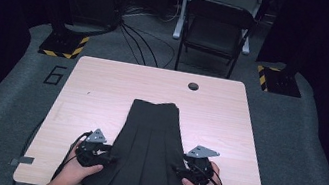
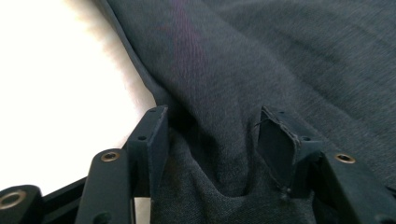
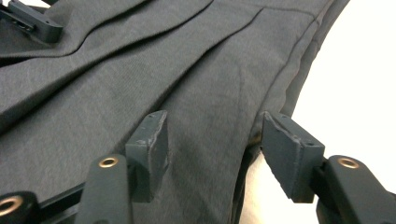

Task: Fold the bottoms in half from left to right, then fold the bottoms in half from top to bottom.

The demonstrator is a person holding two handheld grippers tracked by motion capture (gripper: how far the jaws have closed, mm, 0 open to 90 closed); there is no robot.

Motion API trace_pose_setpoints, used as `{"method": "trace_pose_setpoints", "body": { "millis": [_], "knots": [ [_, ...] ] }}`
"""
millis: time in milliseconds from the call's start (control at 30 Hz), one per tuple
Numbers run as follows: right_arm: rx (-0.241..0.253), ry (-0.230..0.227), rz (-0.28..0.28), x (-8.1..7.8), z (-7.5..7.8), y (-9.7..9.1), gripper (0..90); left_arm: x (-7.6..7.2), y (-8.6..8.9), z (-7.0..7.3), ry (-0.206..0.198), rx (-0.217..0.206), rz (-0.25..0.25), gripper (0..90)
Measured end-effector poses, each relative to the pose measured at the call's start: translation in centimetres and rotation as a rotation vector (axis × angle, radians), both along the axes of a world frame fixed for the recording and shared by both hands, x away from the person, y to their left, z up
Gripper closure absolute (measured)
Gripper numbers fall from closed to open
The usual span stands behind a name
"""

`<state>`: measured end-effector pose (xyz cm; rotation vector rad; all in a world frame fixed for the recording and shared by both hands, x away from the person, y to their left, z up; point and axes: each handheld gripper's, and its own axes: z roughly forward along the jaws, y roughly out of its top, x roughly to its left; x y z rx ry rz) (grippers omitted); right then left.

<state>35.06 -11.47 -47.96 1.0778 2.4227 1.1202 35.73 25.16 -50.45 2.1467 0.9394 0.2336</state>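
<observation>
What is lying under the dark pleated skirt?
The dark pleated skirt lies directly on the light wooden table, bare around it. Anything beneath the cloth itself is covered and cannot be seen.

Both hands rest low and level, the left gripper (image 1: 108, 156) and right gripper (image 1: 179, 170) with fingers (image 2: 149, 140) parted.

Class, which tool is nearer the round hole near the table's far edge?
Right. The right tool sits at the skirt's right edge, almost below the hole; the left tool is farther across.
</observation>
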Motion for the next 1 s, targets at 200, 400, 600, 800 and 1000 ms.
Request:
{"method": "trace_pose_setpoints", "body": {
  "millis": [200,400,600,800,1000],
  "knots": [
    [-0.013,-0.077,-0.009,0.1,0.0,0.6,35.4,0.0,0.7,0.7,-0.036,-0.023,0.023,39.8],
    [-0.024,-0.081,0.008,0.1,0.1,1.0,34.0,0.4,1.6,1.6,-0.052,-0.040,0.042,39.9],
    [0.026,-0.090,0.030,-0.1,2.0,1.4,32.7,0.4,2.4,2.2,-0.058,-0.104,0.112,40.5],
    [0.022,-0.102,0.036,1.4,3.7,2.0,42.2,0.6,3.3,2.4,-0.067,-0.113,0.133,40.5],
    [0.023,-0.119,0.028,3.8,4.8,3.7,46.5,0.9,3.9,2.3,-0.069,-0.109,0.142,40.5]
  ]
}}
